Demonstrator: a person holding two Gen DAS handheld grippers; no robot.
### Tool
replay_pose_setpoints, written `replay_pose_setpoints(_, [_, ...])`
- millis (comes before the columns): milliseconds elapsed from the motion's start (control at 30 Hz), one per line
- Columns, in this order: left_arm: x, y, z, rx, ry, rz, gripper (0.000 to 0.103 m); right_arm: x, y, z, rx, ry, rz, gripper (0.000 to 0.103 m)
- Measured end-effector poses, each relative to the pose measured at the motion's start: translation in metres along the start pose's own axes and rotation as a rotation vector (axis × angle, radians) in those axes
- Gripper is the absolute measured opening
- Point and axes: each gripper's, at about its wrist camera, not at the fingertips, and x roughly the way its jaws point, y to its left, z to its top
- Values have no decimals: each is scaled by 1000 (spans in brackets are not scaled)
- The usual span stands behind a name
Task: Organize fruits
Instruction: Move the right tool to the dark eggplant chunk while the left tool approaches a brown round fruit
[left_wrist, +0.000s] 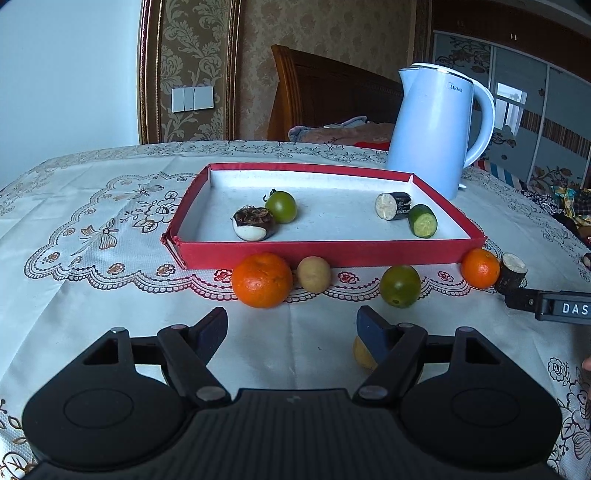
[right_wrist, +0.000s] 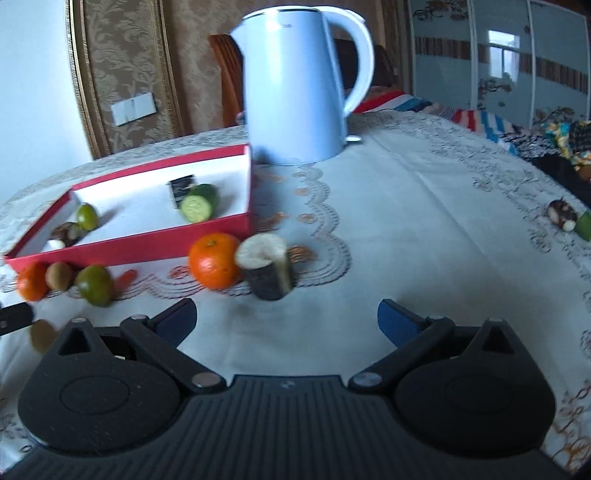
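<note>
Black tongs, both w/ blue pads, are hanging low over the lacy cloth (left_wrist: 92, 295). The left gripper (left_wrist: 291, 325) is sitting wide open, nothing in it; a yellow fruit (left_wrist: 362, 356) is peeking out by its right finger. The right gripper (right_wrist: 288, 319) is open & empty too. Past them, a big orange (left_wrist: 262, 280), tan fruit (left_wrist: 314, 274), green fruit (left_wrist: 400, 286), small orange (right_wrist: 214, 260) & cut stump piece (right_wrist: 267, 269) are sitting in front of the red tray (left_wrist: 325, 251), which is holding 4 pieces. A white kettle (left_wrist: 439, 125) is standing behind.
</note>
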Motion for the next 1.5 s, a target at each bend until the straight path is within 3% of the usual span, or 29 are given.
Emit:
replay_pose_setpoints(467, [-5,-6,-2,41,-22,-30,78,28,2,18,-55,32,-112,103])
replay_pose_setpoints(567, [-6,-9,-3,57,-28,-32,78,33,4,21,-93,34,-99,101])
replay_pose_setpoints(633, [-6,-10,-4,67,-28,-38,78,37,6,23,-132,44,-76,90])
replay_pose_setpoints(700, [-6,-12,-5,77,-29,-43,79,38,5,24,-150,47,-47,87])
replay_pose_setpoints(800, [-6,-14,-6,90,-30,-43,80,38,2,25,-153,50,16,74])
replay_pose_setpoints(900, [-6,-14,-6,93,-24,-46,82,37,1,25,-166,48,49,69])
replay_pose_setpoints(1167, [-5,-24,-11,157,-11,-53,82,16,11,9,-252,29,142,66])
replay_pose_setpoints(1267, [-2,-26,-10,165,1,-57,82,14,9,10,-217,19,108,73])
replay_pose_setpoints(1400, [4,-25,-7,136,27,-55,82,24,-7,19,-120,18,90,74])
replay_pose_setpoints(1500, [5,-26,-6,135,30,-51,82,31,-9,21,-117,34,92,74])
